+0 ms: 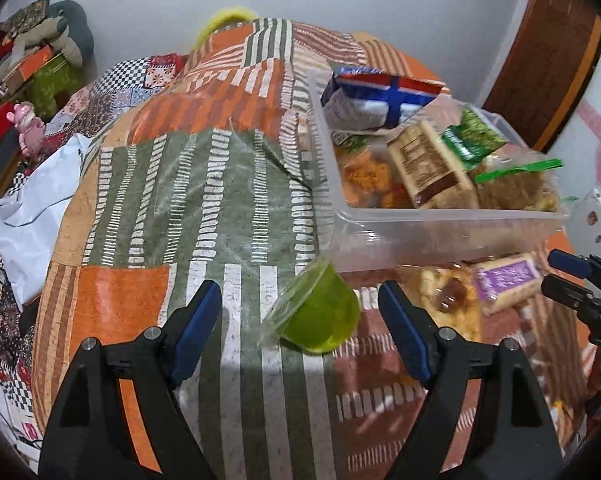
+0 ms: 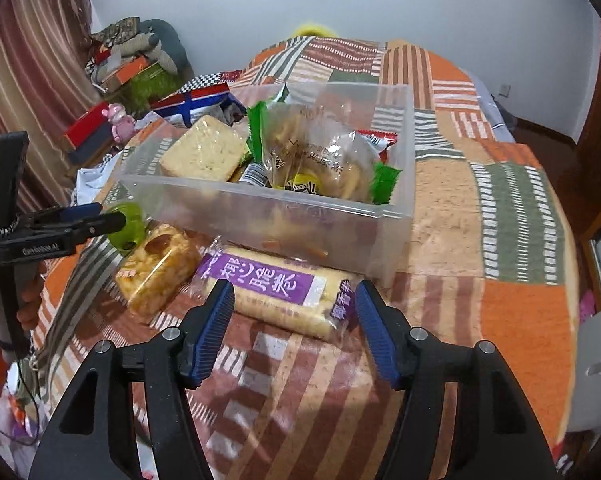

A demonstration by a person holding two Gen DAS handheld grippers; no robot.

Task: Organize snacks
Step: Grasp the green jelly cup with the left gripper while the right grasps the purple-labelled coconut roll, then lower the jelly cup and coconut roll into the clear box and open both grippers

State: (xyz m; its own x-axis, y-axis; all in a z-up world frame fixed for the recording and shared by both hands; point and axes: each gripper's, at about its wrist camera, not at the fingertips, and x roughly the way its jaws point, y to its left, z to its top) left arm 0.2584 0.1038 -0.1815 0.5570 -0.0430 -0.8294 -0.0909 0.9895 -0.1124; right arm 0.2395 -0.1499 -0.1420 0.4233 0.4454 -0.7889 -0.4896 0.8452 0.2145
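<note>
A clear plastic bin (image 1: 440, 226) (image 2: 260, 208) on the patchwork cloth holds several snack packs. A green jelly cup (image 1: 324, 314) lies on its side in front of the bin; it also shows in the right wrist view (image 2: 130, 226). My left gripper (image 1: 300, 308) is open, its jaws on either side of the cup, not touching it. A purple-label wafer pack (image 2: 276, 294) (image 1: 504, 282) and a wrapped pastry (image 2: 156, 270) (image 1: 448, 300) lie before the bin. My right gripper (image 2: 294, 304) is open around the wafer pack's near side. The right gripper also shows in the left wrist view (image 1: 556, 276).
Inside the bin are a blue-red pack (image 1: 380, 96), a brown cake pack (image 1: 428, 164) and green-edged bags (image 2: 320, 156). A white bag (image 1: 32, 208) lies at the cloth's left edge. Boxes and a soft toy (image 2: 140, 52) are piled at the far left by the curtain.
</note>
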